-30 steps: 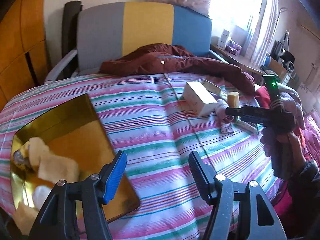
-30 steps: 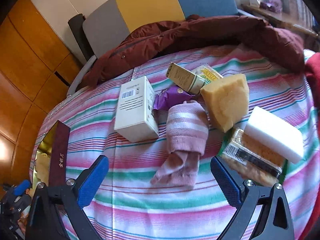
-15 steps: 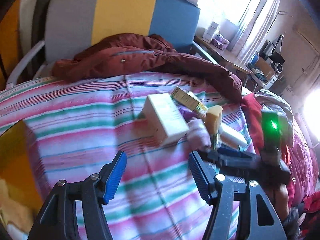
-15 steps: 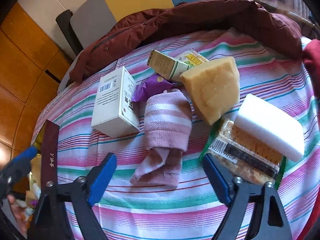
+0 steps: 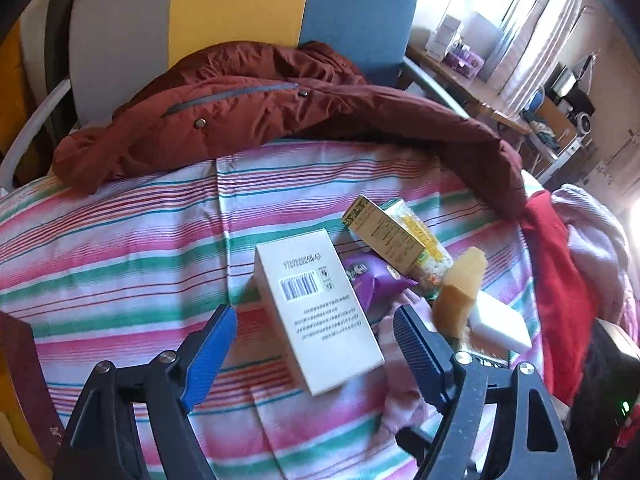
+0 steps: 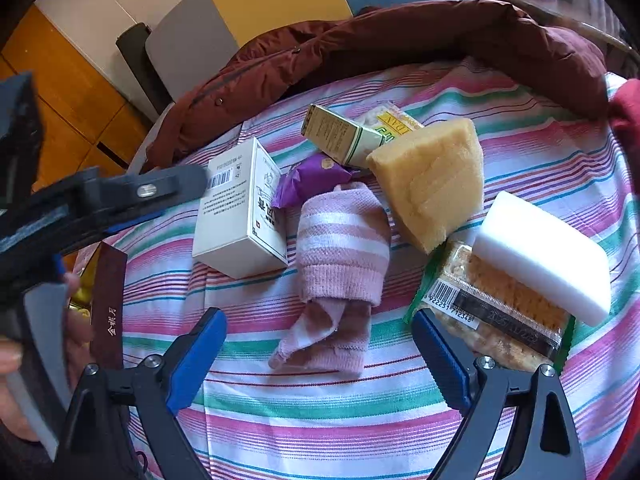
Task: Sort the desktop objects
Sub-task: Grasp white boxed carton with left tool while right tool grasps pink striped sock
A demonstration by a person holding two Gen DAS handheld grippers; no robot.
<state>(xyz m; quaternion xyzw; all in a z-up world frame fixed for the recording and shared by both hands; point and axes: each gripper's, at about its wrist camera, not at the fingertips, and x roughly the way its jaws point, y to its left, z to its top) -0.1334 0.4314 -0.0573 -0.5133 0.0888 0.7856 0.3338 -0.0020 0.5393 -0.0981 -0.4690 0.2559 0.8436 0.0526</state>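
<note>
On the striped cloth lie a white box point(image 5: 320, 312) point(image 6: 240, 220), a pink striped sock point(image 6: 340, 260), a yellow sponge point(image 6: 432, 176), a white foam block point(image 6: 540, 248), a cracker packet point(image 6: 500, 308), a small green box point(image 6: 340, 136) and a purple wrapper point(image 6: 312, 180). My left gripper point(image 5: 316, 344) hovers over the white box with its jaws opening; the box shows between the pads, untouched. My right gripper point(image 6: 320, 332) hangs over the sock, jaws opening, pads clear of it. The left gripper's fingers point(image 6: 160, 190) reach in beside the white box.
A maroon jacket point(image 5: 280, 112) is heaped along the far edge before a grey, yellow and blue chair back point(image 5: 240, 8). A dark red box lid point(image 6: 108, 300) with gold inside sits at the left edge, by a person's hand point(image 6: 76, 320). Red cloth point(image 5: 560, 280) lies right.
The left gripper swung right, from the gold tray to over the white box, and its jaws widened. It has come into the right wrist view. The right gripper stays over the sock.
</note>
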